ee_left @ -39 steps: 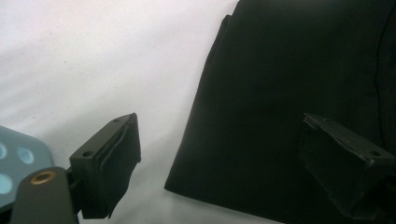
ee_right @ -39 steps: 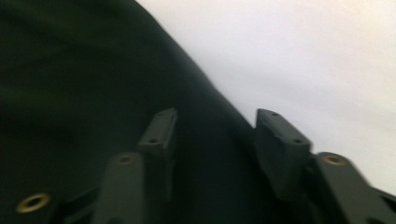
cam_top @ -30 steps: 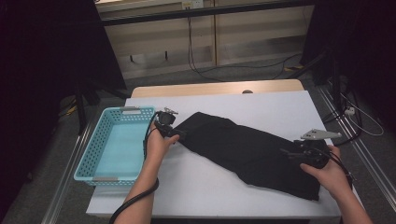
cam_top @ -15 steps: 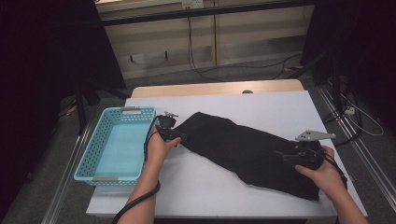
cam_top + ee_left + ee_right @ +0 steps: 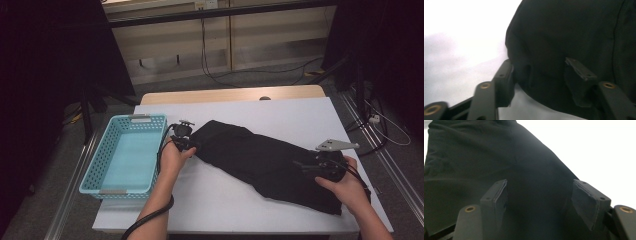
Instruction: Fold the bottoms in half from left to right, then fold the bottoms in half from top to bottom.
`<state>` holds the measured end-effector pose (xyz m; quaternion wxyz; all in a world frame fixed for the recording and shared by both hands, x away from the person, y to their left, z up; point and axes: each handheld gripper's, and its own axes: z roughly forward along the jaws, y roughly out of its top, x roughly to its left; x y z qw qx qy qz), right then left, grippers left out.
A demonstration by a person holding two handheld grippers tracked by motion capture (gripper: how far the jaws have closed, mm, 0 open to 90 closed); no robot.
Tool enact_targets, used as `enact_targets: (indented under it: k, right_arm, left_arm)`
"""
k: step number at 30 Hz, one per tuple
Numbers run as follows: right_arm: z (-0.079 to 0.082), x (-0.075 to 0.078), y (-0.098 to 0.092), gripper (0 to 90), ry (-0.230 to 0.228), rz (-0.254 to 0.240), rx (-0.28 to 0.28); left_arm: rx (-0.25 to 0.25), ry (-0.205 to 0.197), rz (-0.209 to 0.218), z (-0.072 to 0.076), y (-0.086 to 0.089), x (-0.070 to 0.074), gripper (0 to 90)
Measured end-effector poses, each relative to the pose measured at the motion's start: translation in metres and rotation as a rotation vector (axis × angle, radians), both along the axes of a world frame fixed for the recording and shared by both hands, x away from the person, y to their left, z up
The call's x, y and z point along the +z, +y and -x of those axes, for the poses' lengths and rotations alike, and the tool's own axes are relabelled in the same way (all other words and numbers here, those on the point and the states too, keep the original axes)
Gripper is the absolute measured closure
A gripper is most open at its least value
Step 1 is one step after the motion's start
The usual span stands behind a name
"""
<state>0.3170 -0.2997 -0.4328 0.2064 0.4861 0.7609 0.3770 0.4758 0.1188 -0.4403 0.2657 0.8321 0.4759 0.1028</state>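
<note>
Jaws of the left gripper (image 5: 539, 75) have just been closing around the rounded end of the black garment (image 5: 574, 37); cloth bunches between them, one pad at its edge, though whether they truly pinch it I cannot tell. Right gripper (image 5: 540, 197) jaws stand spread, with dark fabric lying flat between them. In the high view, the left gripper (image 5: 186, 142) sits at centre left on the garment's (image 5: 260, 160) upper end, the right gripper (image 5: 312, 167) at lower right. The garment stretches diagonally across the white table (image 5: 280, 112). A turquoise perforated basket (image 5: 125, 185) stands at the left, just beside the left hand (image 5: 172, 159).
</note>
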Motion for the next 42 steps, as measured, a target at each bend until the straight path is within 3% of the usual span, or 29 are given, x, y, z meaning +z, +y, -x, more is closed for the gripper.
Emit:
enact_targets:
  k: [3, 6, 7, 20, 24, 33, 42]
  right_arm:
    - [0.0, 0.0, 0.0, 26.0, 0.0, 0.001, 0.003]
    - [0.0, 0.003, 0.003, 23.9, -0.016, 0.026, 0.02]
    - [-0.001, 0.004, 0.004, 23.0, -0.019, 0.021, 0.023]
    - [0.001, 0.004, 0.002, 15.8, -0.026, -0.007, 0.048]
    - [0.001, 0.004, 0.0, 15.1, -0.022, -0.043, 0.044]
    - [0.002, 0.002, -0.002, 14.3, -0.018, -0.034, 0.044]
    - [0.008, 0.005, -0.004, 14.1, -0.027, -0.058, 0.044]
  left_arm:
    - [-0.005, 0.014, 0.02, 0.002, -0.002, 0.001, 58.7]
    - [-0.015, 0.048, 0.064, 0.003, -0.006, 0.001, 77.4]
    - [-0.018, 0.051, 0.058, 0.003, -0.007, 0.002, 80.0]
    - [-0.012, 0.116, 0.104, -0.005, 0.002, 0.011, 83.5]
    - [-0.013, 0.117, 0.114, -0.009, 0.006, 0.017, 83.6]
    - [0.009, 0.117, 0.146, -0.014, 0.012, 0.025, 83.7]
    - [0.033, 0.122, 0.169, -0.018, 0.02, 0.032, 83.8]
